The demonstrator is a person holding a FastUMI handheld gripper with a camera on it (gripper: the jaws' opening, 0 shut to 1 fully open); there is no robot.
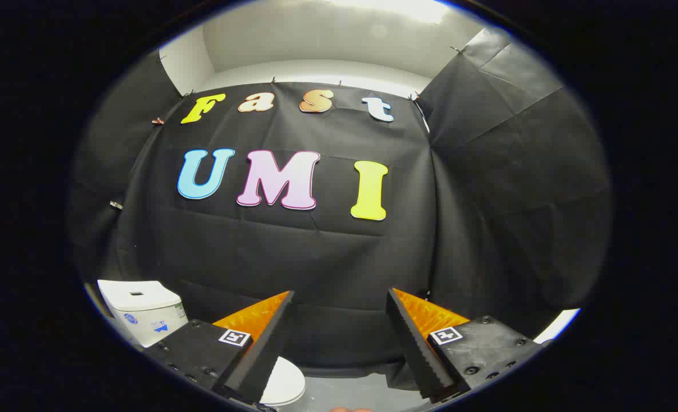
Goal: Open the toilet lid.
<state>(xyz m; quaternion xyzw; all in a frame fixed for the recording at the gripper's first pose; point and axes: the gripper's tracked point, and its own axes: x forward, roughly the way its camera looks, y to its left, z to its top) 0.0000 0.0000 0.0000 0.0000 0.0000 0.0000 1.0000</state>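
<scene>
The gripper (339, 300) is spread wide open with nothing in it, pointing at the black cloth wall (327, 257). The toilet sits low down and off to the left: the white tank (141, 309) pokes out just beyond the left finger (264, 337), and the lid (284, 384) looks closed, peeking out under that same finger's inner edge. A grey floor (356, 395) shows between the fingers.
</scene>
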